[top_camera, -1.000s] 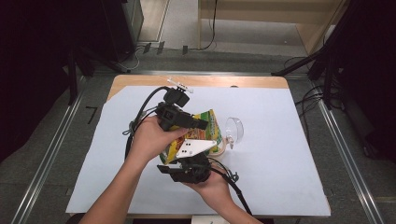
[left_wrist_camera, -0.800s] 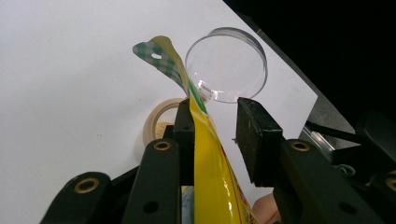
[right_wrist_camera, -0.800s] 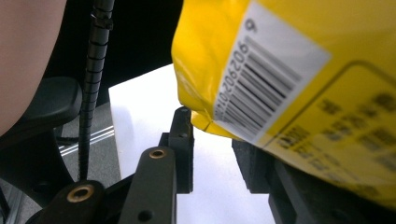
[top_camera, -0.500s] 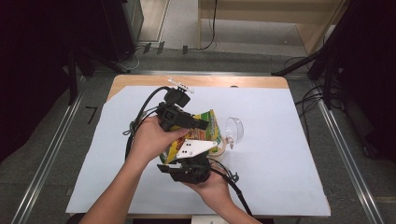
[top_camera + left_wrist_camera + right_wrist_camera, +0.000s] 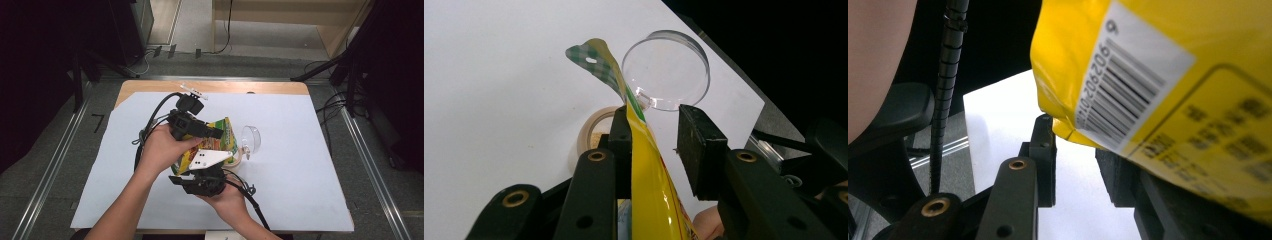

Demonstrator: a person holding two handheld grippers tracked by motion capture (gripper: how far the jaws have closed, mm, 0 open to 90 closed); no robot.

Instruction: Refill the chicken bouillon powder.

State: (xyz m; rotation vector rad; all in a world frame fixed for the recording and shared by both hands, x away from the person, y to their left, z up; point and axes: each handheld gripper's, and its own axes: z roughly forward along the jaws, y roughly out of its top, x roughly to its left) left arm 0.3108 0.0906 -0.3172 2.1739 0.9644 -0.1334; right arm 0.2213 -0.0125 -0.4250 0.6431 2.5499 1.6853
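I hold a yellow snack pouch above the middle of the table, between both grippers. My left gripper has the pouch's upper edge between its jaws, flat against one pad, the other standing clear. My right gripper sits under the pouch's bottom corner; I cannot tell whether it clamps. A clear cup lies at the pouch's 3 o'clock.

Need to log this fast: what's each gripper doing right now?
Left gripper: open, yellow bag between its fingers, against one, clear of the other.
Right gripper: cannot be told; the bag covers one finger.
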